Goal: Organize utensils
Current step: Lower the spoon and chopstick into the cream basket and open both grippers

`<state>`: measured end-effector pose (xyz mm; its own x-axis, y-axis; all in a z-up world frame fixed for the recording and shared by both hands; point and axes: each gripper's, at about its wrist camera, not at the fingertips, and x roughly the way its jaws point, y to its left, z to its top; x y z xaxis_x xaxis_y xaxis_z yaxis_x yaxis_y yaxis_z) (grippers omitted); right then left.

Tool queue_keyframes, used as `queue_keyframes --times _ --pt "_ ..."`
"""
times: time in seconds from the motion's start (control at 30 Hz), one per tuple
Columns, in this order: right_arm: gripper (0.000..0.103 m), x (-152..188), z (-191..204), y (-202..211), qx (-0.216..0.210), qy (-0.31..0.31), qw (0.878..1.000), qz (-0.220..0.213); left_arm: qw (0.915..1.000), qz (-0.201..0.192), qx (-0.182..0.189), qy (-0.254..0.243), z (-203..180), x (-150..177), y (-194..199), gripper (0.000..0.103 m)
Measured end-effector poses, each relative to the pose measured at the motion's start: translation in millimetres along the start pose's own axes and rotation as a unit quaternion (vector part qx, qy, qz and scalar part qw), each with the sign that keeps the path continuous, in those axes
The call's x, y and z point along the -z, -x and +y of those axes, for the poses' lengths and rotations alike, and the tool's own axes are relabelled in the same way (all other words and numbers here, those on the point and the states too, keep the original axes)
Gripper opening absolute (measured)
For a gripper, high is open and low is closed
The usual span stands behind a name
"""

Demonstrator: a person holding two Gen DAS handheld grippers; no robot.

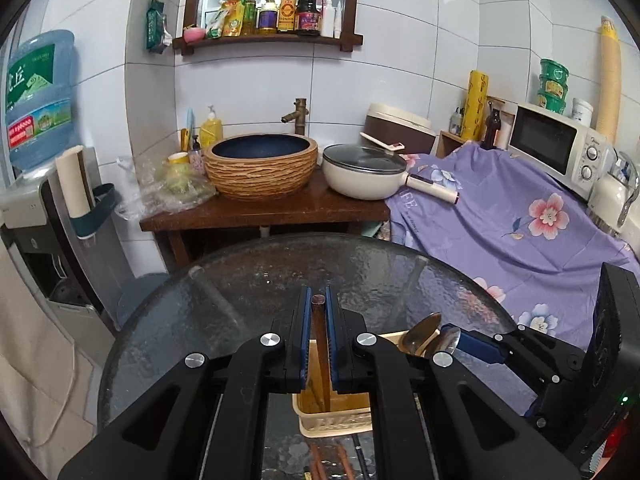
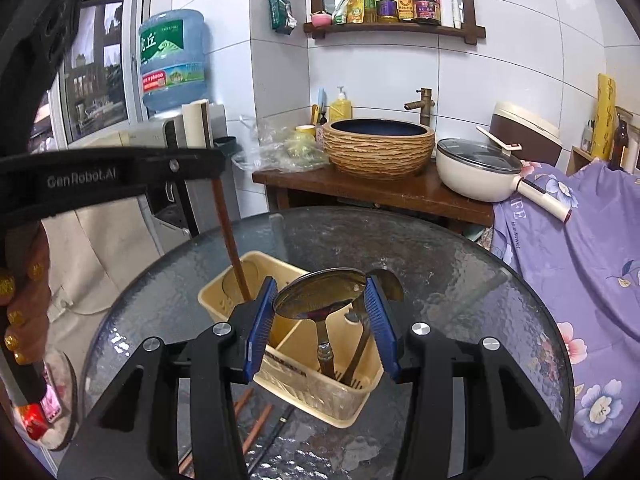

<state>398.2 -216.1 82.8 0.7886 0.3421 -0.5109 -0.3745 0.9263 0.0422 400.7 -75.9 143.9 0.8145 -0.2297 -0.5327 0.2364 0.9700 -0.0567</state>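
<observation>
In the left wrist view, the left gripper is seen low in the centre of the frame, angled downward over a round glass table. Its blue pads are clamped tight on a pair of brown wooden chopsticks, which are held nearly upright, their lower ends reaching into a cream plastic utensil caddy at the bottom centre. In the right wrist view the same chopsticks are seen at centre left, slanting down from the dark gripper body into the far left compartment of the caddy.

The right gripper is pointed downward over the caddy, in the lower centre of its own frame. Its jaws are held partly apart, with the bowl of a metal spoon between the blue pads; both pads appear to press on the bowl's rim. The spoon's handle runs down into the near right compartment, beside a second spoon standing just behind the right pad. From the left wrist view, both spoon bowls are seen at the lower right, against the tip of the right gripper.

A hand is visible at the left edge of the right wrist view, wrapped round the left gripper's grip. More chopsticks lie on the glass just in front of the caddy.
</observation>
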Motion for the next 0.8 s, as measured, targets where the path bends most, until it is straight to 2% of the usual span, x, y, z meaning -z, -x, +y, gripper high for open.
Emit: queue_keyframes --times 0.13,0.2,0.23,0.27,0.3,0.33,0.37,0.5,0.6,0.67,0.73,0.8 --pt "0.046 7 -1 -5 0.009 -0.001 1.000 0.010 1.0000 0.002 0.003 0.002 0 0 1 0.007" --pt "0.052 8 -2 -4 0.011 -0.004 1.000 0.004 1.0000 0.002 0.002 0.002 -1 1 1 0.007" --pt "0.055 8 -2 -3 0.011 -0.005 1.000 0.003 1.0000 0.005 0.002 -0.002 -1 1 1 0.011" --pt "0.061 9 -2 -2 0.013 -0.006 1.000 0.000 1.0000 0.006 0.002 -0.005 -2 1 1 0.015" --pt "0.068 8 -2 -1 0.016 -0.006 1.000 -0.002 1.0000 0.006 0.000 -0.008 -2 2 1 0.027" --pt "0.068 8 -2 2 0.019 -0.006 1.000 -0.008 0.9999 0.002 -0.003 -0.010 -2 3 3 0.041" --pt "0.068 9 -2 5 0.022 -0.006 1.000 -0.016 0.9999 -0.004 -0.004 -0.010 -2 4 5 0.048" --pt "0.068 10 -1 23 0.018 -0.008 0.999 -0.031 0.9996 -0.025 -0.004 -0.013 5 13 24 0.053" --pt "0.068 19 8 40 0.017 -0.001 0.999 -0.039 0.9989 -0.044 -0.015 -0.009 11 27 41 0.073" --pt "0.068 30 16 50 0.011 0.003 0.999 -0.036 0.9978 -0.060 -0.027 -0.005 18 43 54 0.092" --pt "0.068 46 24 54 -0.002 0.003 1.000 -0.017 0.9968 -0.067 -0.043 -0.008 24 63 63 0.095" --pt "0.068 61 31 50 -0.010 0.008 1.000 0.009 0.9969 -0.052 -0.058 -0.010 32 84 63 0.095"
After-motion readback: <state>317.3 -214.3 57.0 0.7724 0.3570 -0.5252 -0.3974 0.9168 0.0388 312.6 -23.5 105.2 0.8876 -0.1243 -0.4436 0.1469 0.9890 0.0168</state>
